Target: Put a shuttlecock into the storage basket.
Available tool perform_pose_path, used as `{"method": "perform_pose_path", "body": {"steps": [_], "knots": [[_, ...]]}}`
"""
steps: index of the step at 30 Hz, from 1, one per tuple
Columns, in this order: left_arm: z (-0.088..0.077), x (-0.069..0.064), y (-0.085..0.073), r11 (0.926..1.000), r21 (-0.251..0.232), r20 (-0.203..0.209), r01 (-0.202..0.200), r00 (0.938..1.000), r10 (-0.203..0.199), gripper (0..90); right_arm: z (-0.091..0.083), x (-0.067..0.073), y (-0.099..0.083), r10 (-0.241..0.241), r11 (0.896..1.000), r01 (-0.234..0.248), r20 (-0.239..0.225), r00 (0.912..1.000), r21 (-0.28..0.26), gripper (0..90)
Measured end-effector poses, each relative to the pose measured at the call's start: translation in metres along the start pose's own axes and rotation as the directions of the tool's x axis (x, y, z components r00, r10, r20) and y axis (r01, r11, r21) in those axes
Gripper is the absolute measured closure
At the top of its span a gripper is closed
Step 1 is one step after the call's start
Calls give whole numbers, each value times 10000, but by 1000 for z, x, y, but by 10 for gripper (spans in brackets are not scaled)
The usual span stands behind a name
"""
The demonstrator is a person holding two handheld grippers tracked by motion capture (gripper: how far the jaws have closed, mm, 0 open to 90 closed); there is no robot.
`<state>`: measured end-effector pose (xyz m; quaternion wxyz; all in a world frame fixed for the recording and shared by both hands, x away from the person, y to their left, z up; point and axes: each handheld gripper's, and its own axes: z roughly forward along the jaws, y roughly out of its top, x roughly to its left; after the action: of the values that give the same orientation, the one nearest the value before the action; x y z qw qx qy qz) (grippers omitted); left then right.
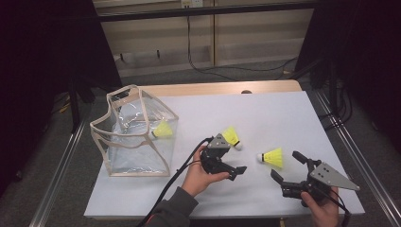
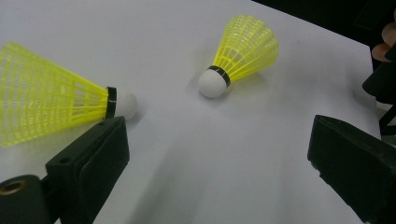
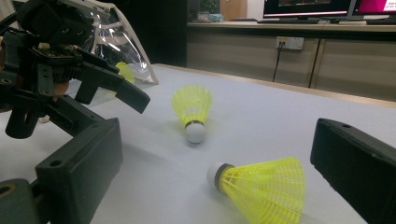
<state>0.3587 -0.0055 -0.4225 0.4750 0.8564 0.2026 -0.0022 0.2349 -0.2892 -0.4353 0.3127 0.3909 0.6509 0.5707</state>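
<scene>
Two yellow shuttlecocks lie on the white surface (image 1: 283,113) right of the clear bag (image 1: 137,137): one (image 1: 232,137) beside the left gripper (image 1: 227,166), one (image 1: 272,157) near the right gripper (image 1: 288,166). Both grippers' fingers are spread, holding nothing.

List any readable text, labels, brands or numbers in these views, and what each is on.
None readable. The two shuttlecocks on the table, the one in the clear bag, and both grippers carry no visible print.
The screens at the back show coloured content too blurred to read.
</scene>
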Motion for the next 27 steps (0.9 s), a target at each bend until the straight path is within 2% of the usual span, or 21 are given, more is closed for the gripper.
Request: {"method": "perform_pose_path", "body": {"steps": [8,12,27], "knots": [[4,3,0,9999,-89,-96,81,9999,-82,61,0,0,-1,14,10000,-14,-40,10000,45,22],[7,3,0,9999,56,-140,89,9999,-88,66,0,-1,-1,46,10000,-46,-7,10000,11,22],[21,3,3,9999,121,-96,115,9999,-114,76,2,0,0,-20,10000,20,-54,10000,43,23]]}}
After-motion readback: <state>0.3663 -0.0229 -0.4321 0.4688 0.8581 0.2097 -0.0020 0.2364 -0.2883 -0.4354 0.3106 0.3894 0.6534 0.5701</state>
